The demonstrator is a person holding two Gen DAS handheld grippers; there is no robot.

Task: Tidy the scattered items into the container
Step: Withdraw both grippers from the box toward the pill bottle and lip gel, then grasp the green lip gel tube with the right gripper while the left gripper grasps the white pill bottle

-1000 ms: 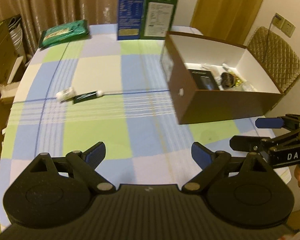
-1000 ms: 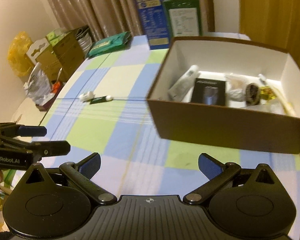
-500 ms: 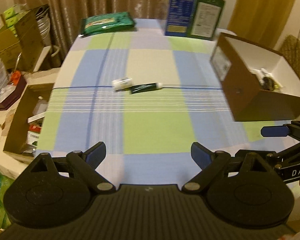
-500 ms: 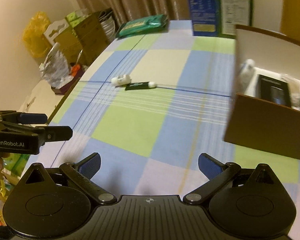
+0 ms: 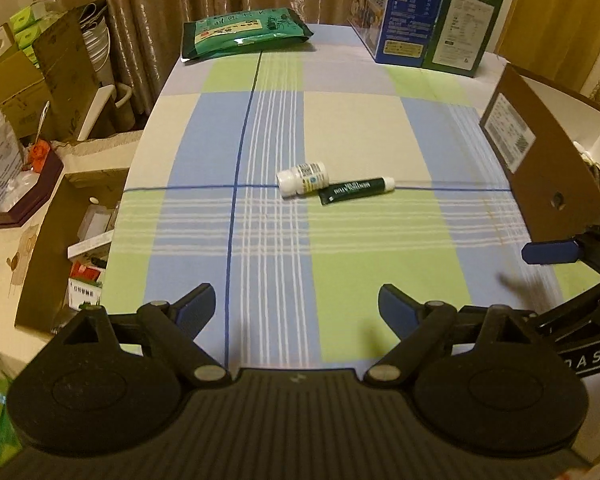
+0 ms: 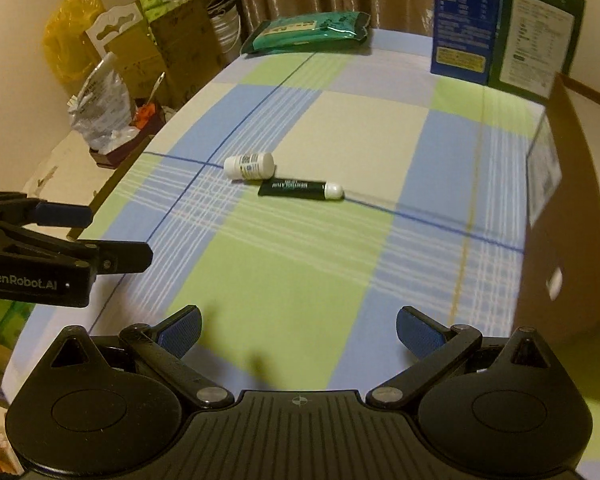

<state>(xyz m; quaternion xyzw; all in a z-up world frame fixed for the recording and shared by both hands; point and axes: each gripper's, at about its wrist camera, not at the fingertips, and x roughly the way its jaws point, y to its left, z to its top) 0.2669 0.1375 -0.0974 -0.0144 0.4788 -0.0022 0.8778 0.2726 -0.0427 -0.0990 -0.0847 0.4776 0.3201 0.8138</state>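
Right now both my left hand-held gripper (image 5: pixel 296 304) and right hand-held gripper (image 6: pixel 298 328) are open and empty; the left has just been closing a little. Nearby, the little white bottle (image 5: pixel 303 178) touches the green tube (image 5: pixel 356 190) mid-surface, well apart from the cardboard box (image 5: pixel 540 168). Grabbing one could roll the other away.

Dim, warm yellow indoor light tints both views. Fisheye bending curves the edges, with dark corners. The brown box (image 6: pixel 556 216) smears with motion blur; soft shadows lie on the tablecloth (image 5: pixel 340 120).
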